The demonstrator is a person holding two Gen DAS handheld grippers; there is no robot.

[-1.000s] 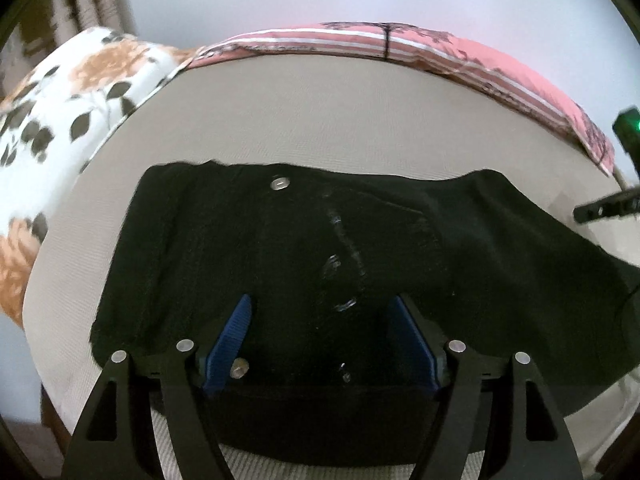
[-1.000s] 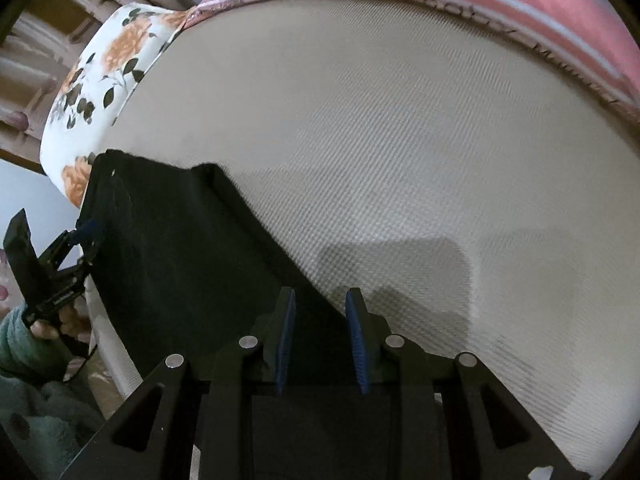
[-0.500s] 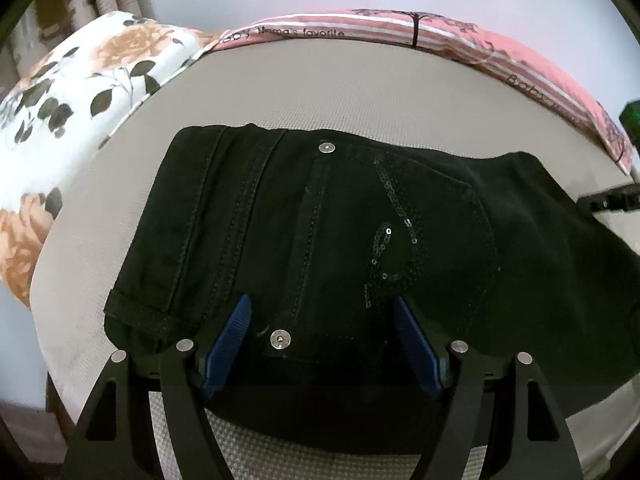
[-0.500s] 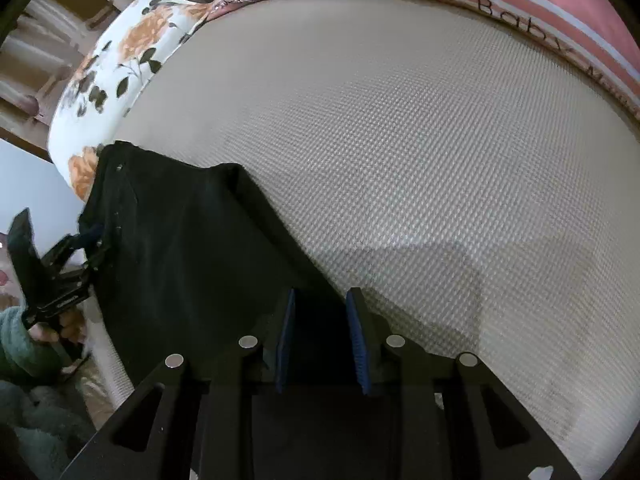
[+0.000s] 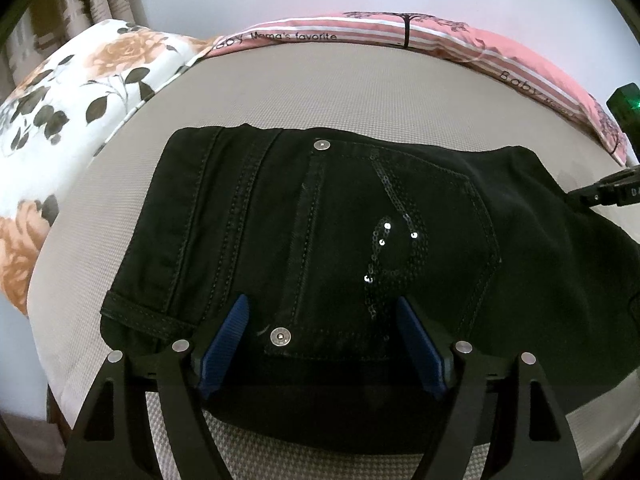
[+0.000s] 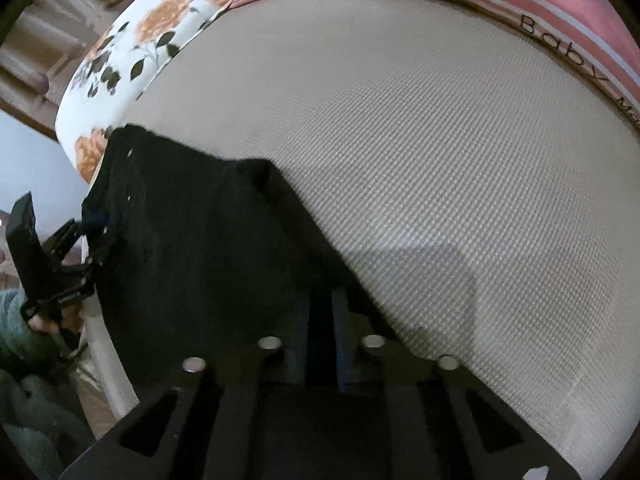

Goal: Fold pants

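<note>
Black pants [image 5: 320, 240] lie flat on a beige mattress [image 5: 360, 92], waistband to the left, a sequinned back pocket [image 5: 400, 248] facing up. My left gripper [image 5: 320, 328] is open, its blue pads either side of a rivet at the pocket's near edge, just above the cloth. My right gripper [image 6: 322, 320] has its jaws close together on the black leg fabric [image 6: 208, 248] at the mattress's near side. The left gripper [image 6: 60, 276] also shows at the far left of the right wrist view, at the waistband.
A floral pillow [image 5: 68, 120] lies at the left end of the mattress. A pink striped cushion [image 5: 400, 32] runs along the back by the wall. The beige mattress [image 6: 440, 160] stretches to the right of the pants.
The left gripper has pulled back and risen, so more of the waistband and pocket shows. The right gripper's pads have come closer together on the leg fabric.
</note>
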